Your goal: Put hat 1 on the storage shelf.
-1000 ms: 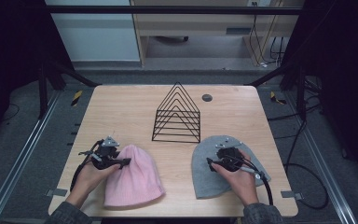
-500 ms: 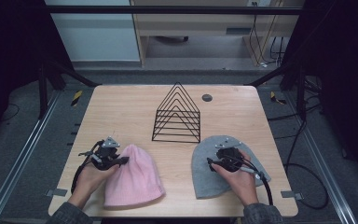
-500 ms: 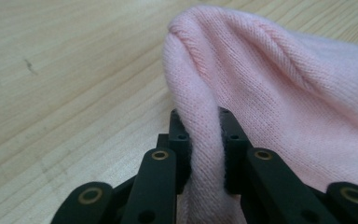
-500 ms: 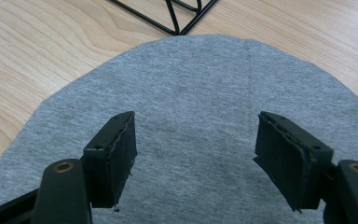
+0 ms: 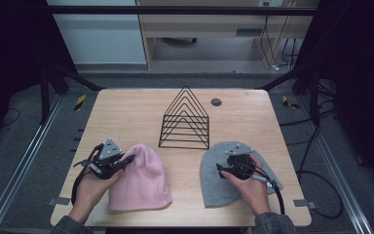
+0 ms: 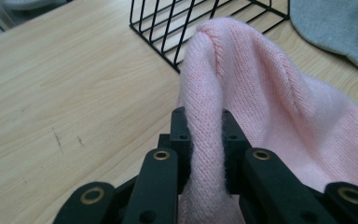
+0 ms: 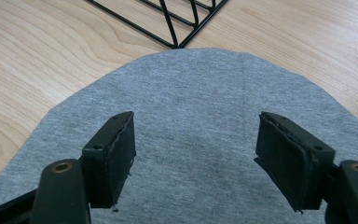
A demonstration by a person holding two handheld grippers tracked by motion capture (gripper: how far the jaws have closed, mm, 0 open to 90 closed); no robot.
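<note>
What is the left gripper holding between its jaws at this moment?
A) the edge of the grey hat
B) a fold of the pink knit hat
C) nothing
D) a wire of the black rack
B: in the left gripper view, the left gripper pinches a fold of the pink knit hat.

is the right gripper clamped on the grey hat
No: in the right gripper view the right gripper has its jaws spread wide apart above the flat grey hat, with no fabric pinched between them.
</note>
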